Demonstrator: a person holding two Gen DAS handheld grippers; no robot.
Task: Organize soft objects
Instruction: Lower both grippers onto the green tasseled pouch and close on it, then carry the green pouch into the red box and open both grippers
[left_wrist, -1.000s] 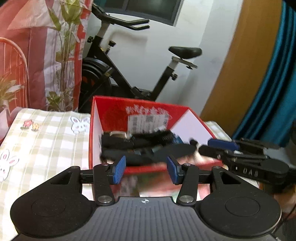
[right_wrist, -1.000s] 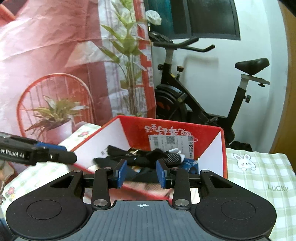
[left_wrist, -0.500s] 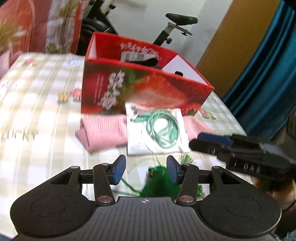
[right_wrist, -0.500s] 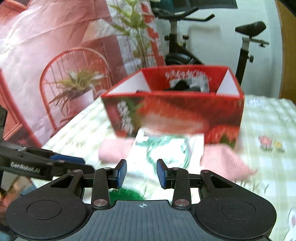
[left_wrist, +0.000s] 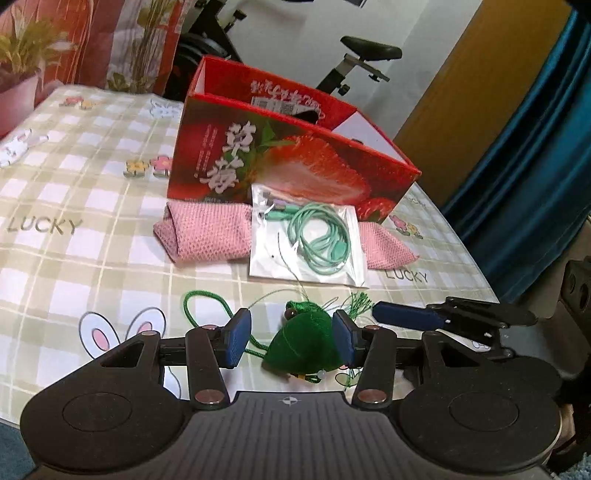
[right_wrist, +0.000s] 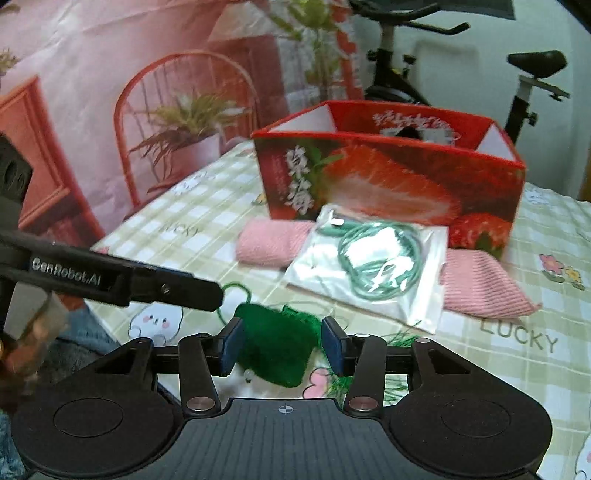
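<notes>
- Left gripper (left_wrist: 291, 338): jaws apart, low over the tablecloth, a green stuffed pouch (left_wrist: 303, 350) lying between the blue pads; the right-hand pad looks to be at the pouch's edge, the other stands off it.
- Right gripper (right_wrist: 282, 341): jaws also apart, bracketing the same pouch (right_wrist: 275, 349) from its side (picture soft here; contact not readable).
- Each tool shows in the other's view; the arm seen from the right wrist reads "GenRobot.AI".
- Pouch trails a green cord loop (left_wrist: 201, 302) and a tassel (left_wrist: 356, 301) on the cloth.
- Just beyond: clear bag (left_wrist: 306, 240) holding a coiled mint-green cable (left_wrist: 321, 240), lying across a pink knitted cloth (left_wrist: 210, 232).
- Behind, touching the pink cloth: red strawberry box (left_wrist: 280, 162), white Chinese characters on its front, a barcode label on the inner back wall, something dark inside.
- Checked tablecloth (left_wrist: 74, 206) printed "LUCKY", with rabbits and flowers.
- Far back: exercise bike (right_wrist: 524, 81).
</notes>
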